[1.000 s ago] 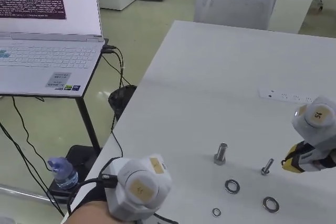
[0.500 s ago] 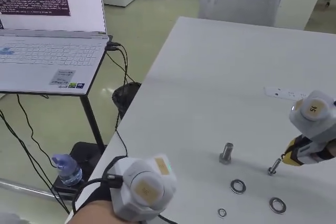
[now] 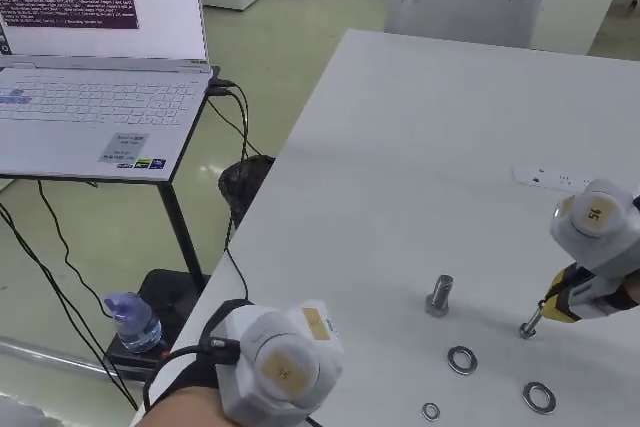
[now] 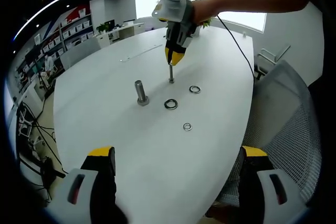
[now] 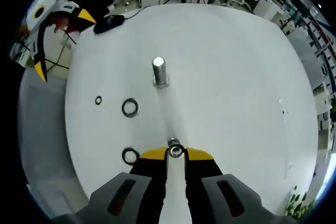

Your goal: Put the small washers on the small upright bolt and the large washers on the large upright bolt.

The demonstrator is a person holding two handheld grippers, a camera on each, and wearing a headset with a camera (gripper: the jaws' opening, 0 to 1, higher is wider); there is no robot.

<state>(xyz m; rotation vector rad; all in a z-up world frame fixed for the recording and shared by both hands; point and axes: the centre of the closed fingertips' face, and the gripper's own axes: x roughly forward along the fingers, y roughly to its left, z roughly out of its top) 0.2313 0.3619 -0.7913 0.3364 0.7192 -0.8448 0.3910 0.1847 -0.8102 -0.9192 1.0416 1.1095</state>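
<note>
The large upright bolt (image 3: 440, 295) and the thin small bolt (image 3: 528, 325) stand on the white table (image 3: 400, 147). My right gripper (image 3: 553, 307) is at the small bolt's top, shut on what looks like a small washer (image 5: 176, 151). Two large washers (image 3: 461, 359) (image 3: 539, 397) and one small washer (image 3: 431, 411) lie flat in front of the bolts. My left gripper (image 4: 177, 153) hangs open over the table's near edge with nothing between its fingers, well short of the large bolt (image 4: 140, 93).
A laptop (image 3: 90, 97) sits on a stand left of the table, with cables and a water bottle (image 3: 132, 319) on the floor below. A white power strip (image 3: 560, 179) lies beyond the bolts. A grey chair (image 3: 460, 7) stands at the far edge.
My right gripper has closed in on the top of the small bolt. The head camera has shifted; the left gripper, bolts and loose washers have stayed put.
</note>
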